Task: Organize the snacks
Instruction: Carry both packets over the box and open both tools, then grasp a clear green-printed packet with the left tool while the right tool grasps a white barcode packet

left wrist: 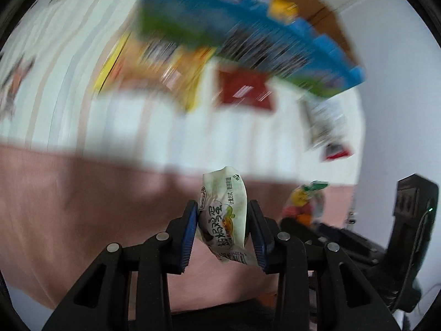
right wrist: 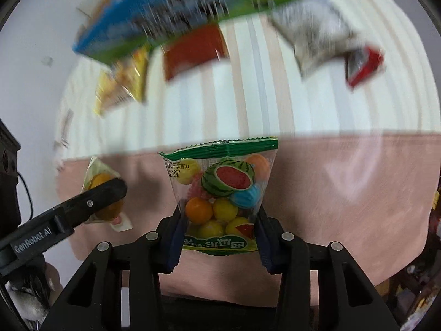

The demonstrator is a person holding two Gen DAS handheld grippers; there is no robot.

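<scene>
Between the left gripper's (left wrist: 223,222) jaws, which are clamped on it, sits a pale green-and-white egg packet (left wrist: 222,215) printed with large Chinese characters and a barcode at its lower end. Between the right gripper's (right wrist: 219,226) jaws, likewise clamped, is a clear gumball bag (right wrist: 222,193) with a green crimped top, a watermelon picture and Chinese lettering, while "GenRobot.AI" reads on the left gripper's arm. Beyond both pairs of jaws, a blurred blue-and-green box (right wrist: 176,19), yellow packet (right wrist: 124,82) and red packet (right wrist: 193,51) lie on the striped cloth (right wrist: 248,104).
</scene>
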